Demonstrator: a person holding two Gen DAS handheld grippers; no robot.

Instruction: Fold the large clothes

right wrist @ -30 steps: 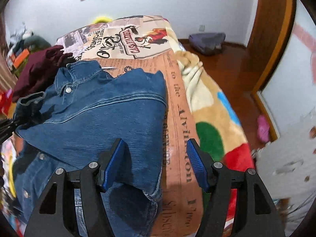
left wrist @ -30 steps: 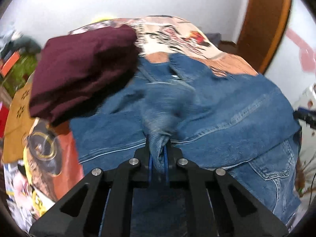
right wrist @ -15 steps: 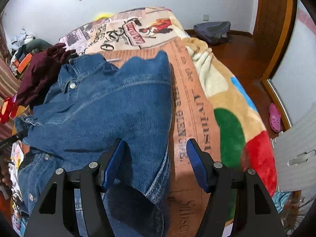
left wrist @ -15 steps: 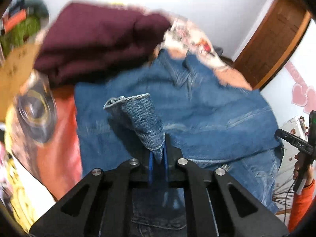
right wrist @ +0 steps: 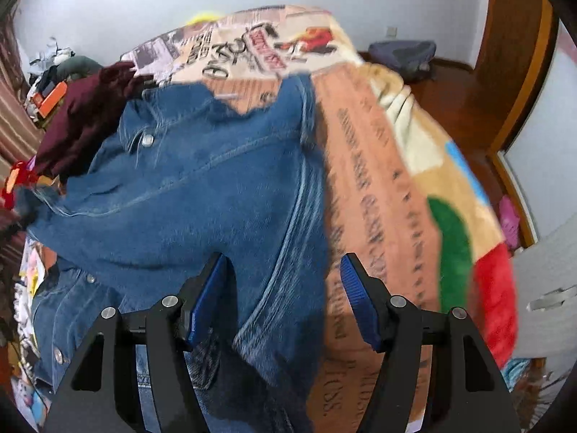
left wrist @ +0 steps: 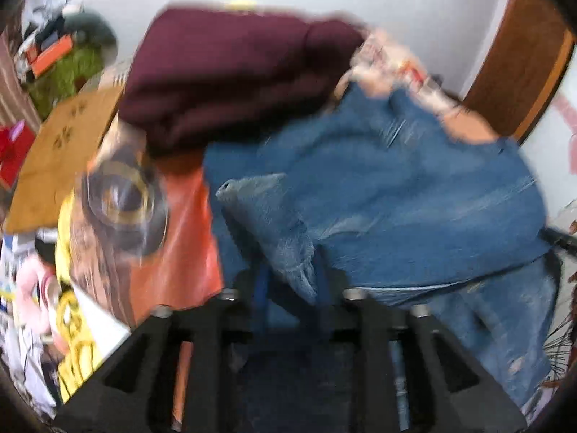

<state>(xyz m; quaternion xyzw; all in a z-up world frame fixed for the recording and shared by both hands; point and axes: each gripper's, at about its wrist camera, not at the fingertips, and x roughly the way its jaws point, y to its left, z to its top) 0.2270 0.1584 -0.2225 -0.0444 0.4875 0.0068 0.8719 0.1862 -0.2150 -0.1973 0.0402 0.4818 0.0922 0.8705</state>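
Denim jacket fills the centre and right of the blurred left wrist view, spread on a printed blanket, its lower edge cut off by the frame. A sleeve cuff rises from the left gripper, whose jaws are opening with the cuff between them; blur hides whether the pads touch it. A maroon garment lies at upper left, against the jacket's collar.

In the right wrist view the jacket covers the left half, its right edge running down between the parted blue pads of the right gripper, which is opening and grips nothing. Bare blanket lies right; beyond it are a wooden floor and a white wall.
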